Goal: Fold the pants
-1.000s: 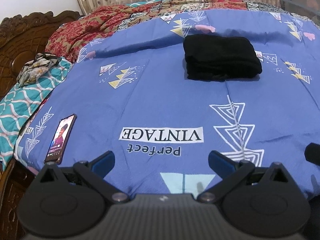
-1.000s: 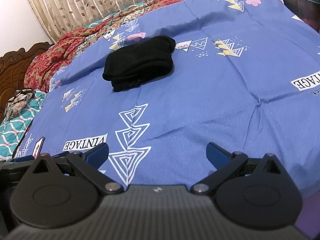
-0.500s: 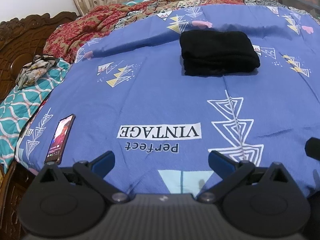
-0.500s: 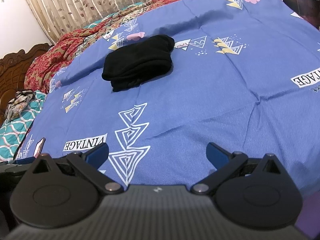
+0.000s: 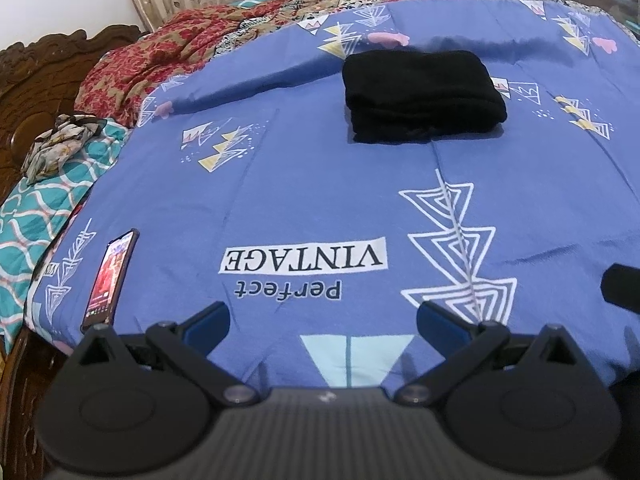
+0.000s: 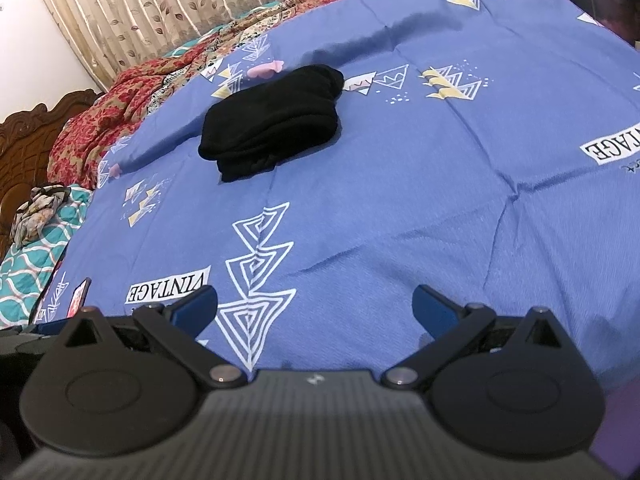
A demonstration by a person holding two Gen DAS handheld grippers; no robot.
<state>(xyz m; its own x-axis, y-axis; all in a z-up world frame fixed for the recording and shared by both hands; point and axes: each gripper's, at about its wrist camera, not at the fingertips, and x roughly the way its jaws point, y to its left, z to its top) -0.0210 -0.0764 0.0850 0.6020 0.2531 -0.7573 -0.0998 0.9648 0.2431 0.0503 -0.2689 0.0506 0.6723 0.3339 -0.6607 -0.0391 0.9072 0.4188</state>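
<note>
The black pants lie folded in a compact stack on the blue bedsheet, toward the far middle of the bed; the right wrist view shows the same pants up and to the left. My left gripper hangs open near the bed's front edge, well short of the pants, nothing between its blue fingers. My right gripper is open too, empty, also back at the near edge. A dark piece of the right gripper shows at the right border of the left wrist view.
A phone with a lit screen lies at the sheet's near left edge. Red patterned bedding and a teal pillow with a crumpled cloth sit left, by the carved wooden headboard. Curtains hang behind.
Both views have drifted slightly; the pants sit a little higher in the left wrist frame. The folded pants have not moved and both grippers stay open.
</note>
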